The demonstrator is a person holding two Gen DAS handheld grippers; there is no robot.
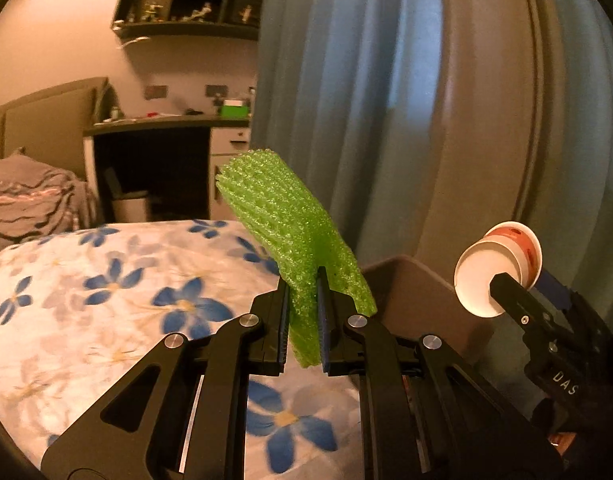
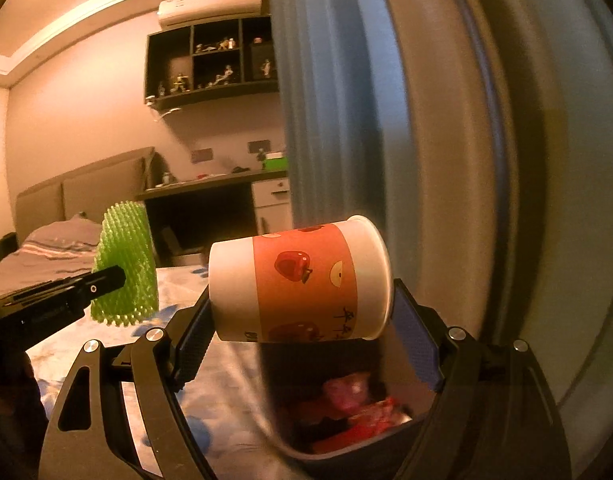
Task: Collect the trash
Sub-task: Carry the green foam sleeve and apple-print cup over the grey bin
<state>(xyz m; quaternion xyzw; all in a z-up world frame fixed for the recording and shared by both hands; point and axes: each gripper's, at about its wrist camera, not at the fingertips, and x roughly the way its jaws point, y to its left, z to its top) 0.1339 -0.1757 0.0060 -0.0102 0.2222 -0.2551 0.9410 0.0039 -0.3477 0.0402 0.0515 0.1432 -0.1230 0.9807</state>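
- Green foam net sleeve (image 1: 290, 236): soft, ribbed mesh w/ bumpy glossy surface, flattened tube shape. Pinched low down between the left gripper (image 1: 303, 320) fingers, which are narrow, squeezing the foam.
- Sleeve's long axis runs from the jaws up & to the left in the left wrist view; top end is open, ragged-edged. Held in the air over the floral bedspread (image 1: 106, 300), near the bin.
- Paper cup (image 2: 298, 280): smooth, tapered cylinder, white w/ an orange band printed w/ red apples & dark lettering.
- Cup lies sideways, long axis roughly horizontal across the right gripper (image 2: 298, 336); wide rim end to the right, narrower base to the left in the right wrist view. In the left wrist view its white base (image 1: 486, 280) faces the camera.
- Right gripper fingers set wide, clamped end-to-end on the cup, blue textured pads (image 2: 416, 340) on rim & base.
- Cup hangs right above the dark bin (image 2: 274, 420), which is smooth-walled, w/ red & pink crumpled trash (image 2: 358, 404) inside.
- Bin sits just beside the bed edge, by blue pleated curtains (image 1: 346, 100).
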